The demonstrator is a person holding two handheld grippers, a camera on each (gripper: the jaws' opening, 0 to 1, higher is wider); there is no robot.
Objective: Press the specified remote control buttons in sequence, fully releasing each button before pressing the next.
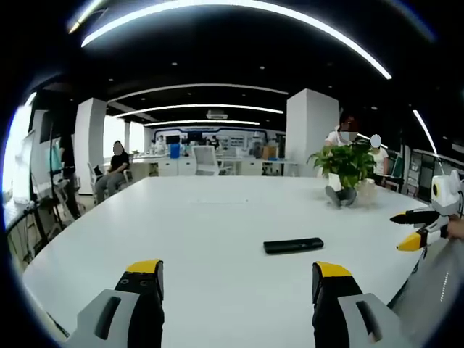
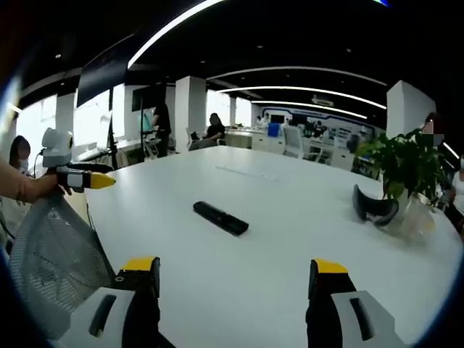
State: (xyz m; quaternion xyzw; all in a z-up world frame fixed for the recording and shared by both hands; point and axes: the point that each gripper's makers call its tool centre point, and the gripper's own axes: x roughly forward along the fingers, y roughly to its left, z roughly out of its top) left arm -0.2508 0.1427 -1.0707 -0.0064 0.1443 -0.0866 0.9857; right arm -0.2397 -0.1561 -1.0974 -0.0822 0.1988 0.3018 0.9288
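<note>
In the left gripper view, the left tongs (image 1: 238,279) are standing wide open and empty, and the black remote control (image 1: 293,246) is lying flat on the white worktop (image 1: 203,232) at about one o'clock, well apart from them. In the right gripper view, the right tongs (image 2: 236,279) are also gaping empty, with the remote control (image 2: 220,217) at about eleven o'clock. It is looking light, stiff and maybe sliding on the smooth top, so one tip should be pressing straight down on a button.

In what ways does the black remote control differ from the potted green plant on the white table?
The flat black remote control lies low on the white table, while the leafy green potted plant stands upright. The remote is dark and slim; the plant is bushy. The remote lies nearer both grippers; the plant stands farther back. Both rest on the table.
</note>
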